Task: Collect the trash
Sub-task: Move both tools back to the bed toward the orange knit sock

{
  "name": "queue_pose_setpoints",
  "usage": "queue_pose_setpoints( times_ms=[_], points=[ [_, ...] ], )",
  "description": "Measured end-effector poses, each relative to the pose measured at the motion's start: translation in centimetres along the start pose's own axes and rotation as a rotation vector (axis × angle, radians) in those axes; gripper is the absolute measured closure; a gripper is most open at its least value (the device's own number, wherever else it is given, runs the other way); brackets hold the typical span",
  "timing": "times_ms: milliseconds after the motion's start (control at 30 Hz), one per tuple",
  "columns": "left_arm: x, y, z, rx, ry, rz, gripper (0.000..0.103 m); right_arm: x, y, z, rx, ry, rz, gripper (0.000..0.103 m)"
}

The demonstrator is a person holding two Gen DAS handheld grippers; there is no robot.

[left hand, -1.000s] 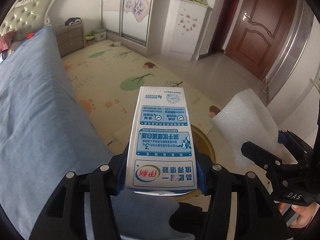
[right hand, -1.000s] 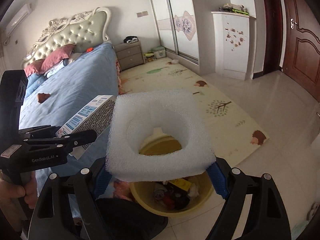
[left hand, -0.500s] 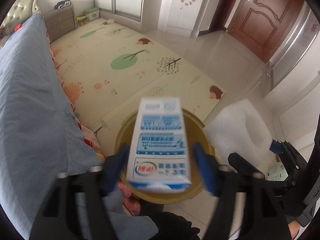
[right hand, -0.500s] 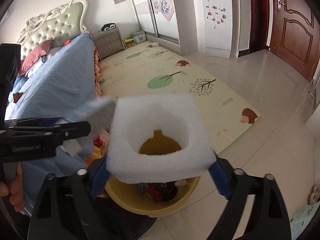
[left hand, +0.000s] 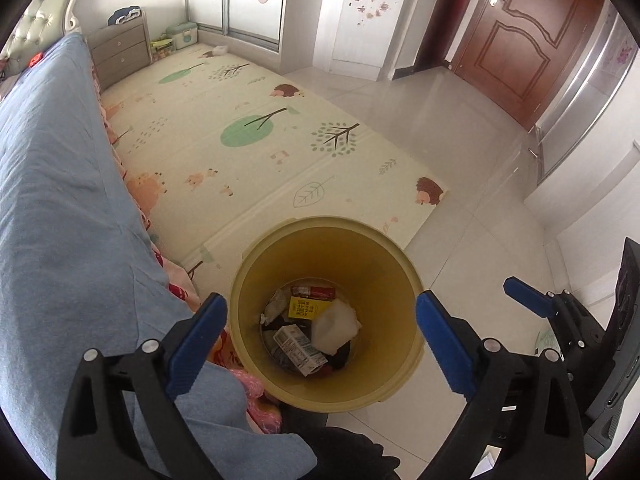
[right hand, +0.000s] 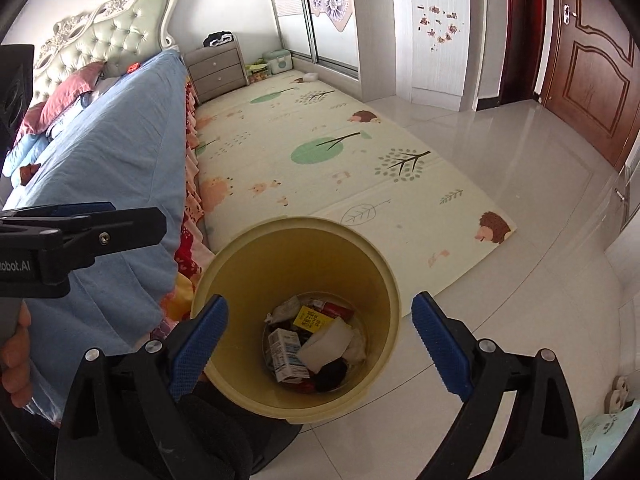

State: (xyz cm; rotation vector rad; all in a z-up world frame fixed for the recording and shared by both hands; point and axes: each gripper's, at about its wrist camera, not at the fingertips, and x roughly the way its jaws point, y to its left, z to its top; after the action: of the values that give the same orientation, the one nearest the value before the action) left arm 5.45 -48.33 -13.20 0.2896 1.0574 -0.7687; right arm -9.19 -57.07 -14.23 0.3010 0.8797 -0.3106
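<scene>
Left gripper (left hand: pixel 322 322) – jaws opening, nothing between them – and right gripper (right hand: pixel 320 318), released and empty, hang above the round yellow plastic trash bin (left hand: pixel 372 256). White foam piece (left hand: pixel 334 326) and blue-and-white milk carton (left hand: pixel 298 346) lie inside, beside the blue-covered bed (left hand: pixel 60 200).

Hidden under the milk carton (left hand: pixel 299 346) and foam piece (left hand: pixel 335 329): darker scraps, perhaps wrappers; paper (right hand: pixel 608 438) cropped at four o'clock.
</scene>
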Motion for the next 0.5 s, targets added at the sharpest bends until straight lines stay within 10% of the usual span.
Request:
queue_pose_setpoints(
  times_ms=[500],
  points=[
    [-7.4, 1.7, -0.6, -0.012, -0.193, 0.052, 0.007, -5.3, 3.9, 2.4, -0.071, -0.14, 0.022, 0.013]
  ],
)
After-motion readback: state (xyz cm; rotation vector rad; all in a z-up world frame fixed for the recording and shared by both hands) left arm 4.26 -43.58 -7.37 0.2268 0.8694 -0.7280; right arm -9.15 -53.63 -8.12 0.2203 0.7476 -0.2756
